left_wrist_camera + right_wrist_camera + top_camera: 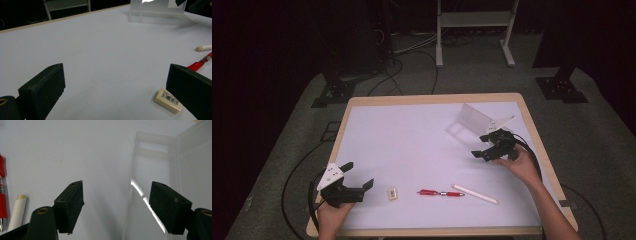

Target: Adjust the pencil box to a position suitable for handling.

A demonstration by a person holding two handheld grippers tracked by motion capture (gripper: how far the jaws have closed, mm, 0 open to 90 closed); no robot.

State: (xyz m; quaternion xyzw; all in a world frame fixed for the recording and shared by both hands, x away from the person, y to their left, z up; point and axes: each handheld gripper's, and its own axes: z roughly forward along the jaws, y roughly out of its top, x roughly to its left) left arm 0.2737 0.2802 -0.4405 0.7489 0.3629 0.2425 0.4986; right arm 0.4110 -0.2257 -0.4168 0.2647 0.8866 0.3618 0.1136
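The clear plastic box (475, 119) stands on the far right part of the white tabletop (412, 145), close to its right edge. It is see-through and faintly milky, with thin flat walls and sharp folded edges; light glints off one wall, and a lid-like flap tilts up from it. In the right gripper view the box (155, 170) rises just ahead of the jaws, one upright edge between them and a bright streak running down its wall. The right tool (493, 145) hangs just beside the box on its near side, its jaws spread with nothing pinched. The left tool (354, 176) sits low at the near left corner of the tabletop, its jaws spread wide and empty. Along the near edge lie a small cream eraser (392, 193) with a barcode label, a red pen (441, 193) and a white stick (474, 194), in a row from left to right, all well apart from the box.
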